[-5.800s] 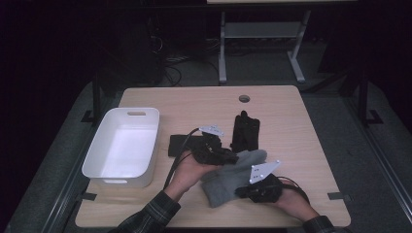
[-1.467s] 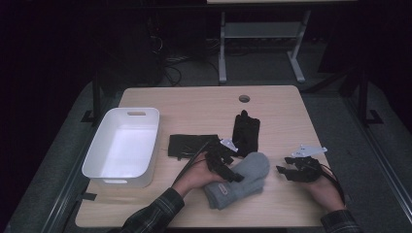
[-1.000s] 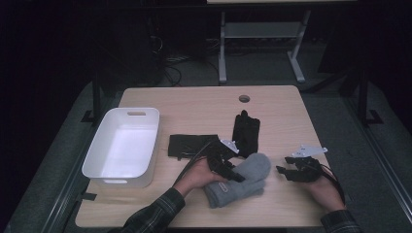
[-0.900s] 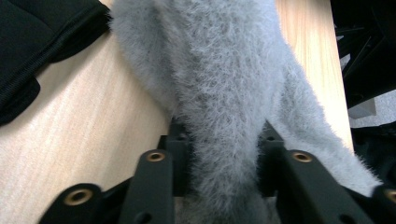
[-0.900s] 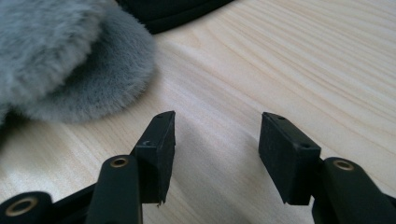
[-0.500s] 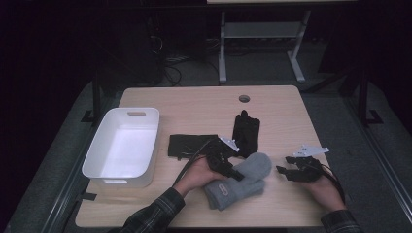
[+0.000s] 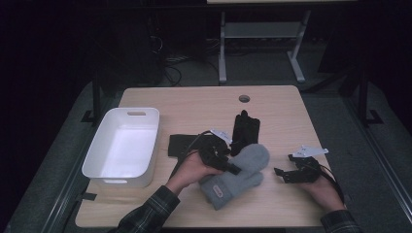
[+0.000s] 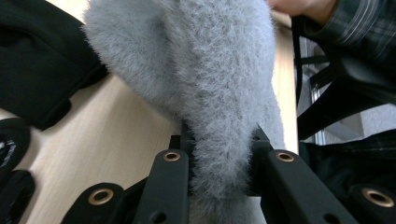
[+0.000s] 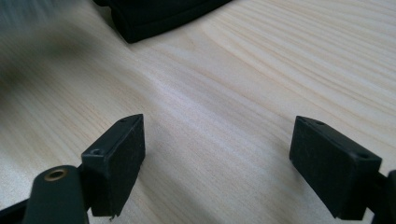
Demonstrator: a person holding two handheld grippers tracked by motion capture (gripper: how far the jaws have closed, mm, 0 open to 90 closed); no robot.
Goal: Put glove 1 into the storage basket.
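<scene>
Partly hidden grey mitten point(image 8: 219, 93) — left gripper point(image 8: 219, 154) clamps it.

Bare wood around right claw point(image 7: 283, 174), white bin point(image 7: 97, 160) blocking table's left, black gloves point(image 7: 245, 131) mid-table

A pale wooden desk point(image 7: 204, 104) stands under the only light, with a round cable hole point(image 7: 244, 98) near its far edge at 12 o'clock. Grey carpet point(image 7: 340, 116) spreads around it. Beyond, toward 12 o'clock, the room falls into darkness, where a white-legged table frame point(image 7: 265, 36) stands and loose cables point(image 7: 187, 63) lie on the floor at 11 o'clock.
</scene>
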